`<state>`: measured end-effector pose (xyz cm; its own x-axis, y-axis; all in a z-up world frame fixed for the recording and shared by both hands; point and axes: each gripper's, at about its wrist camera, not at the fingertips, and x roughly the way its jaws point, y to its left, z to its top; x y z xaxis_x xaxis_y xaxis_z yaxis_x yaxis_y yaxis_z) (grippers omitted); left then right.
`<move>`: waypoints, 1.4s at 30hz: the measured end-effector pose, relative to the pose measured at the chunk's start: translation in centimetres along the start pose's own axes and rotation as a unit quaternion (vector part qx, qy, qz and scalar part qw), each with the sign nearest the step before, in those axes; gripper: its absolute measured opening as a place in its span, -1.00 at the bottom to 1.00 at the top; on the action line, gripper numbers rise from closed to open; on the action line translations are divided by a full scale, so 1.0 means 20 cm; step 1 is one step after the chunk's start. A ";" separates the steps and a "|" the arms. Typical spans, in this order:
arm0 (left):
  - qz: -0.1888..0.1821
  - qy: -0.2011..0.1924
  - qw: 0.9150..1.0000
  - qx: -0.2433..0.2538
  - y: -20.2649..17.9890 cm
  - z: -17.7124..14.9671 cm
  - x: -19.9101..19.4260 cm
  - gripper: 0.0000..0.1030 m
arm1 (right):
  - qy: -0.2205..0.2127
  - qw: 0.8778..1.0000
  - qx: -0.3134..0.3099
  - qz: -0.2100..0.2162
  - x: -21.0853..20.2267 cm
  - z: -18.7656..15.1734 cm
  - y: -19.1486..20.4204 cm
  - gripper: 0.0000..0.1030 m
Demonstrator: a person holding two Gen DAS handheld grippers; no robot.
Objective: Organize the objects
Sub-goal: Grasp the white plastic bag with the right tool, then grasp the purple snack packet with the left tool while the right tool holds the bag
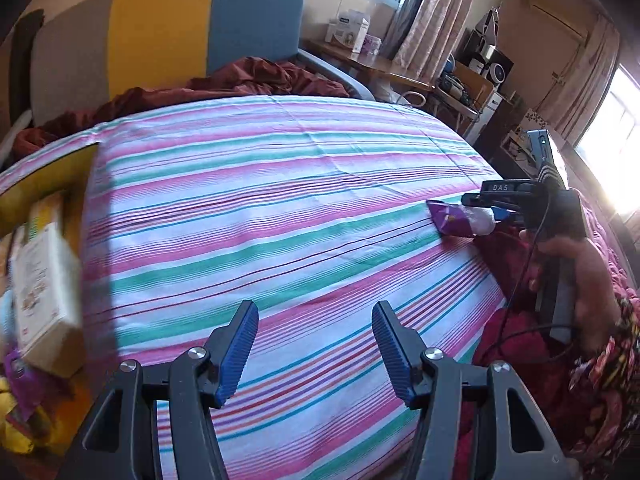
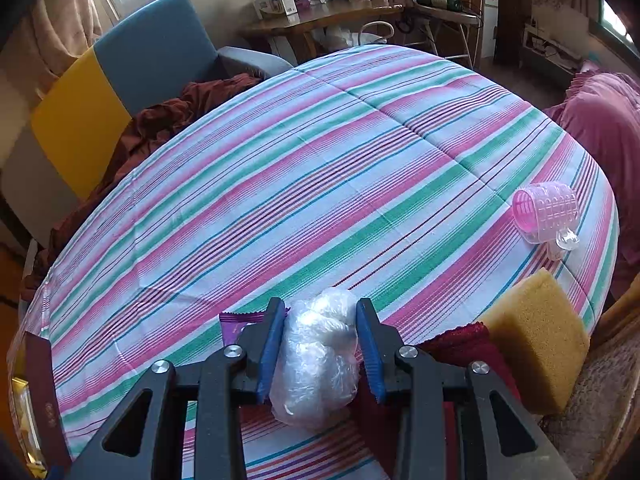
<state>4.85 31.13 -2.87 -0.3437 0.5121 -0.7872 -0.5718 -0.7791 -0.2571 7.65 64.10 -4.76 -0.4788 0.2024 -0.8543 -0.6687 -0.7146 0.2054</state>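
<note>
Blue-padded right tool [image 2: 320, 344] is clamped on a crumpled clear plastic bag [image 2: 316, 372] over the striped bed [image 2: 280, 184]; left tool [image 1: 316, 344] gapes empty.

A crumpled clear plastic bag [image 2: 316, 364] sits at the near edge of the striped cloth, half over a purple wrapper [image 2: 234, 326] on its left. To the right lie a yellow sponge [image 2: 538, 340] and, farther off, a pink ribbed cup [image 2: 546, 214] tipped on its side
</note>
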 end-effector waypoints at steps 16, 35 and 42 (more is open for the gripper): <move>-0.078 0.042 0.996 0.029 -0.49 0.34 0.54 0.16 | -0.033 0.997 0.064 0.012 -0.07 0.04 -0.15 -0.33; -0.114 0.033 0.988 0.101 -0.68 0.38 0.85 -0.20 | -0.059 0.992 0.107 0.007 -0.11 0.06 -0.23 -0.33; -0.126 0.009 0.990 0.061 -0.49 0.35 0.78 -0.24 | -0.050 0.997 0.063 0.020 -0.09 0.06 -0.14 -0.33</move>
<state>-0.02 49.26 -8.67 -0.1660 0.6763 -0.7177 -0.7239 -0.5778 -0.3771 9.65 66.59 -3.25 -0.5564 0.2458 -0.7937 -0.7109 -0.6353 0.3017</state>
